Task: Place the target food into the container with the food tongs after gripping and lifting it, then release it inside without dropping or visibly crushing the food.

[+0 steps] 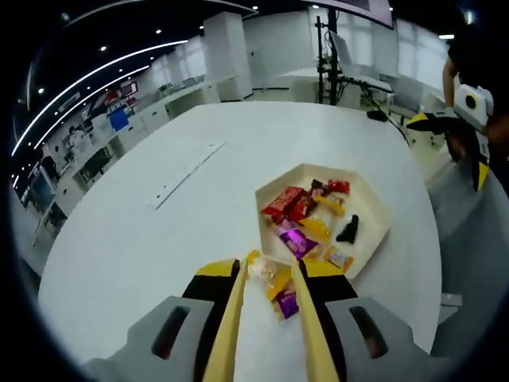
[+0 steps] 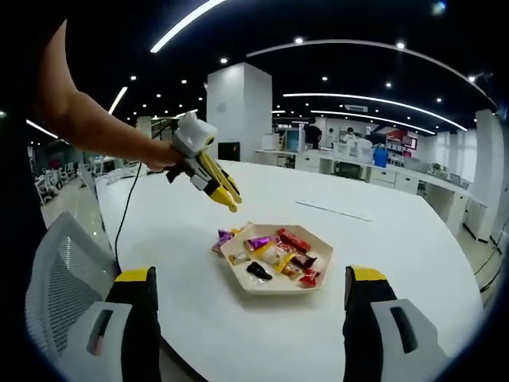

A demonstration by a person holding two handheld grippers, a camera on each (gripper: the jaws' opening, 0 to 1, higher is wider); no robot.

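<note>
A cream hexagonal tray (image 1: 374,208) holds several wrapped candies, among them red bars (image 1: 285,203), a purple one (image 1: 297,241) and a black piece (image 1: 348,231). A few loose candies (image 1: 276,285) lie on the white table just outside its near rim. My left gripper (image 1: 266,267) carries long yellow tongs, which hover open over these loose candies with nothing held. In the right gripper view a hand holds that left gripper (image 2: 231,204) above the loose candies (image 2: 223,239), left of the tray (image 2: 274,290). My right gripper (image 2: 250,275) stands wide open, back from the tray.
The round white table (image 1: 159,239) has a pale strip (image 1: 184,173) lying on it to the left. A grey mesh chair (image 2: 60,278) stands at the table's edge. The right gripper (image 1: 453,143) hangs past the table's far right. Desks and pillars fill the room behind.
</note>
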